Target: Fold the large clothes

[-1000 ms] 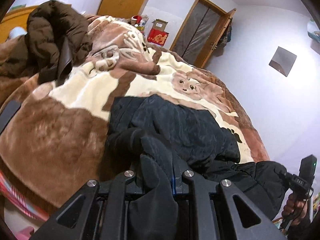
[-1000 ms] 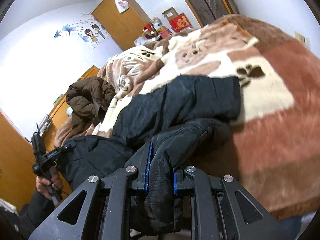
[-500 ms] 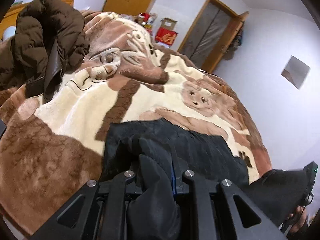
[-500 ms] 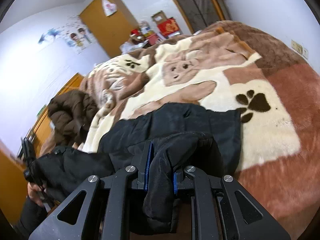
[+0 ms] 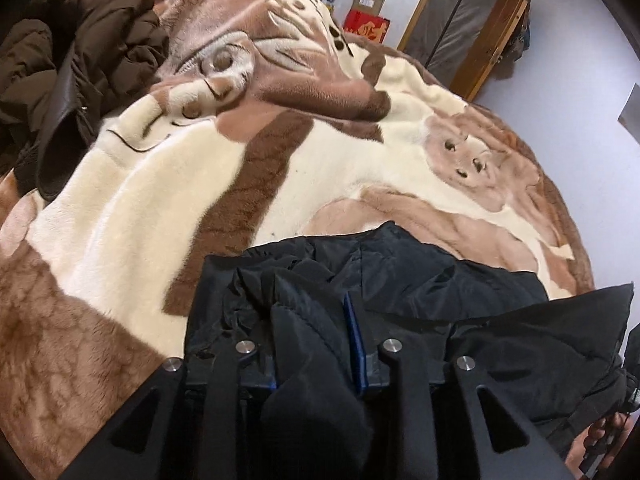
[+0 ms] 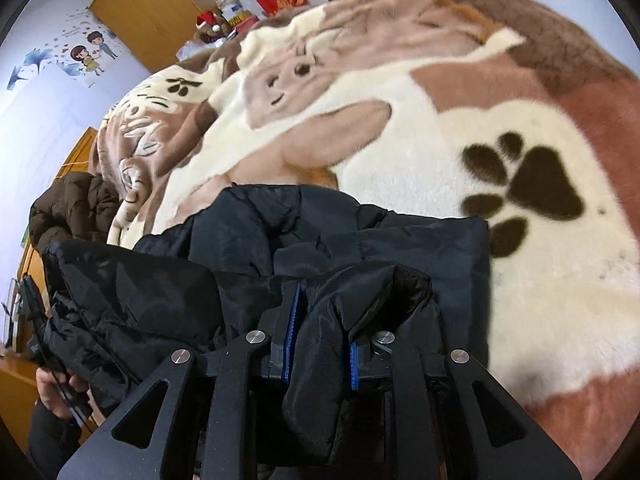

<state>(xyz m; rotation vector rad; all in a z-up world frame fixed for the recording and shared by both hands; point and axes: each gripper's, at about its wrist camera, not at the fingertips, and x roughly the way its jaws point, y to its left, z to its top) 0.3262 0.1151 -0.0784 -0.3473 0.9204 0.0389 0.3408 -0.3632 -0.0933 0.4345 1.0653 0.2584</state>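
Observation:
A large black padded jacket (image 5: 432, 280) lies on a brown and cream animal-print blanket (image 5: 168, 200). My left gripper (image 5: 312, 344) is shut on a bunched edge of the jacket and holds it above the part lying on the bed. My right gripper (image 6: 320, 336) is shut on another bunched edge of the same jacket (image 6: 400, 248). The lifted edge hangs between the two grippers. The blanket also shows in the right wrist view (image 6: 540, 280).
A brown puffer coat (image 5: 80, 60) lies heaped at the far left of the bed; it also shows in the right wrist view (image 6: 68, 212). A wooden wardrobe (image 6: 132, 12), red boxes (image 5: 366, 26) and a doorway (image 5: 468, 28) stand beyond the bed.
Both grippers have carried the held jacket edge forward over the bed, so it now sits over the lying part. The bed looks closer in both views.

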